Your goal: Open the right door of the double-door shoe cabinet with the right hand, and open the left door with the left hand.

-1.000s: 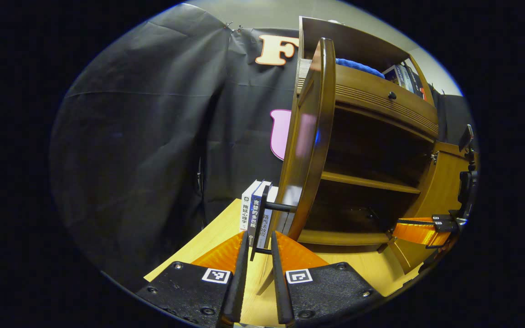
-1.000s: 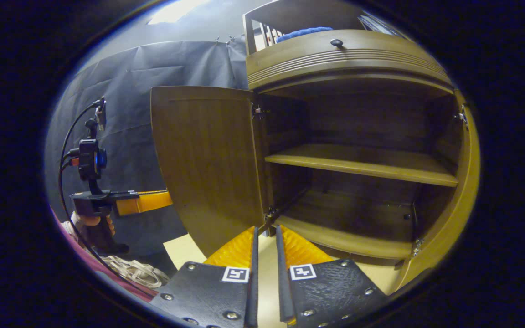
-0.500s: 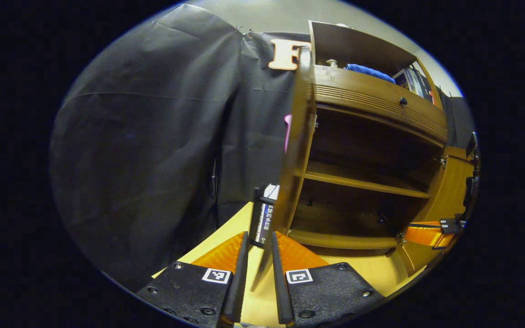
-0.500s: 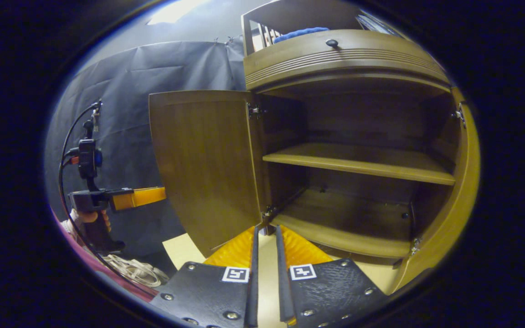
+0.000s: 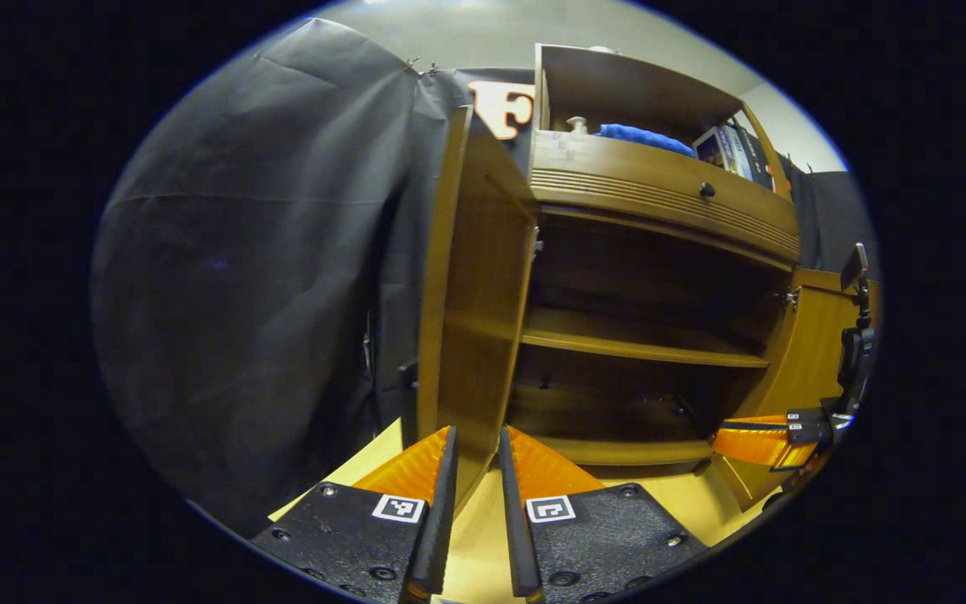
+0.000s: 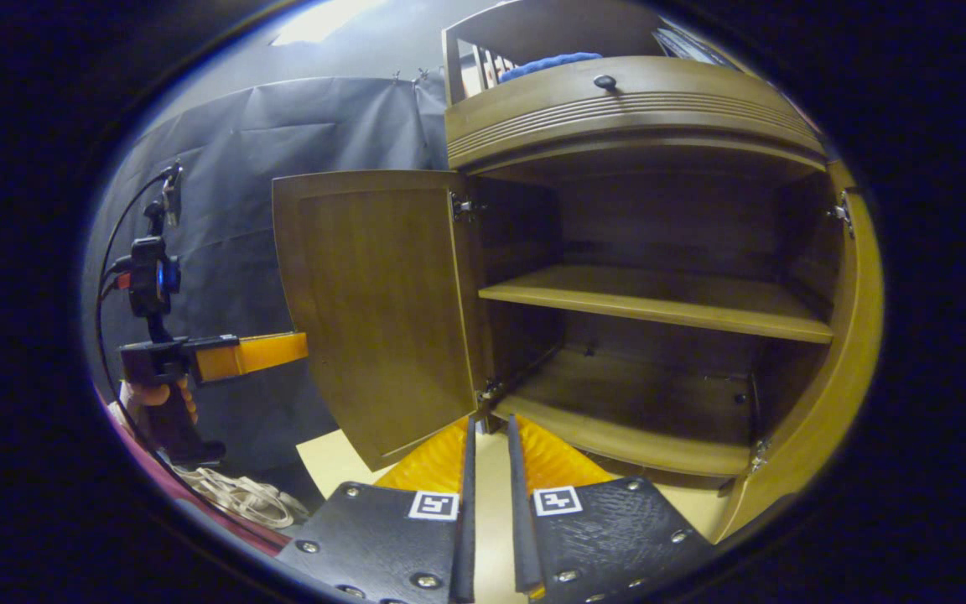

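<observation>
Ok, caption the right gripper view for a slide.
Both doors of the shoe cabinet swung open on bare shelves, left hand-held gripper beside the left door.

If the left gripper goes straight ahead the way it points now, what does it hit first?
Most likely the open left door, whose lower edge stands just beyond the left gripper; the depth is uncertain.

We are counting one shoe cabinet (image 6: 642, 109), two open doors, left door (image 6: 374, 302) and right door (image 6: 856, 335), two shelves, one drawer knob (image 6: 605, 81), two grippers.
</observation>
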A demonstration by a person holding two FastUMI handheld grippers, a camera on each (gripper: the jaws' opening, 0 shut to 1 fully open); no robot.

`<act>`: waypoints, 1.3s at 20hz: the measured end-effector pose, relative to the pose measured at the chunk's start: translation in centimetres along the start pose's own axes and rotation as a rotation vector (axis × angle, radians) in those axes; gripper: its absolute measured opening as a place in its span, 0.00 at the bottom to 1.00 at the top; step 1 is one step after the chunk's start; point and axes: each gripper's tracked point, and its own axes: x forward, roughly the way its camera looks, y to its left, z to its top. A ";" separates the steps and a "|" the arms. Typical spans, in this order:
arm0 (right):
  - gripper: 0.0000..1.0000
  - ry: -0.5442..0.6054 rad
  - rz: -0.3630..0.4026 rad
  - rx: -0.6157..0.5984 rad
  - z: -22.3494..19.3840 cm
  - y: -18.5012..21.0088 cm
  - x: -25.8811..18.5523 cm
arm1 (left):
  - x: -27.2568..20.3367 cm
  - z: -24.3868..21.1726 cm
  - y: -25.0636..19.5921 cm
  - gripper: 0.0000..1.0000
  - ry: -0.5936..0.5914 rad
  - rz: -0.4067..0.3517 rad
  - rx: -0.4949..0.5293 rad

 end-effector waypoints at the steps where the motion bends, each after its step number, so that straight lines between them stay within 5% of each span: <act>1: 0.18 -0.002 -0.010 0.002 0.1 -0.4 -0.3 | 0.1 0.4 -0.7 0.30 -0.007 -0.021 0.004; 5: 0.18 -0.003 -0.062 0.011 0.0 -2.1 -1.6 | 1.5 1.5 -3.8 0.30 -0.021 -0.096 0.024; 6: 0.18 -0.003 -0.080 0.013 0.0 -2.8 -2.0 | 1.8 1.4 -4.5 0.23 -0.021 -0.116 0.028; 11: 0.18 -0.016 -0.190 0.028 0.1 -5.9 -4.3 | 3.8 1.8 -8.9 0.37 -0.016 -0.238 0.038; 12: 0.18 -0.019 -0.214 0.034 0.1 -6.7 -4.8 | 4.2 1.8 -9.9 0.30 -0.016 -0.264 0.041; 26: 0.18 -0.099 -0.513 0.111 0.7 -12.0 -12.1 | 6.0 2.6 -20.6 0.30 -0.007 -0.597 0.095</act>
